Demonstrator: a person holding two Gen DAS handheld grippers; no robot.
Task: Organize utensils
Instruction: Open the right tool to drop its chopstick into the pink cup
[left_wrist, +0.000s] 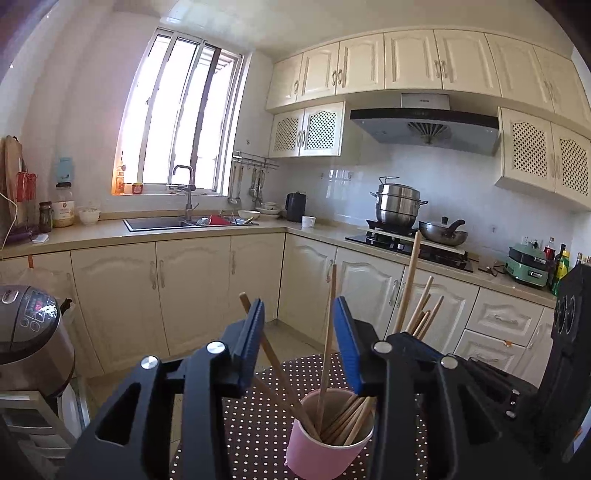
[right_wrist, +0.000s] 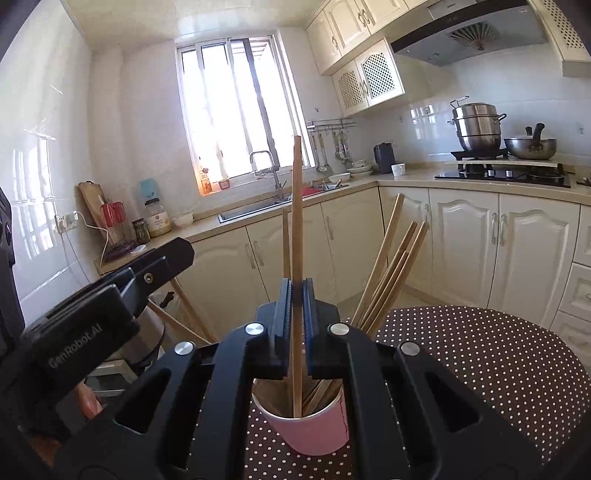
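- Right gripper (right_wrist: 296, 295): jaws clamped on one wooden chopstick (right_wrist: 296, 206), held upright, lower end down inside the pink cup (right_wrist: 314, 428); apparently lowering it in to join the rest.
- Gripped mid-length, probably so the stick stays vertical and clears the rim on the way down.
- Left gripper (left_wrist: 299, 332): jaws parted, pressing on nothing; two loose chopsticks (left_wrist: 327, 332) rise through the gap between them, one leaning left behind the left pad, one near upright.
- Parted jaws over the cup suggest a stick released there, now free to settle against the wall.
- Pink cup, same one in both views, directly under both grippers, standing on the bench with its brown polka-dot cloth (right_wrist: 480, 354); bundle of chopsticks (right_wrist: 391, 273) inside, fanned toward the right rim.
- Lean of the bundle leaves room on the near side, likely why the held stick goes in there.
- Left of the bench: rice cooker (left_wrist: 29, 332) on a low stand.
- Beyond: cream cabinets, sink (left_wrist: 159, 223) below the window, steamer pot (left_wrist: 399, 203) and wok on the hob.
- Task well along: most sticks already in the cup.
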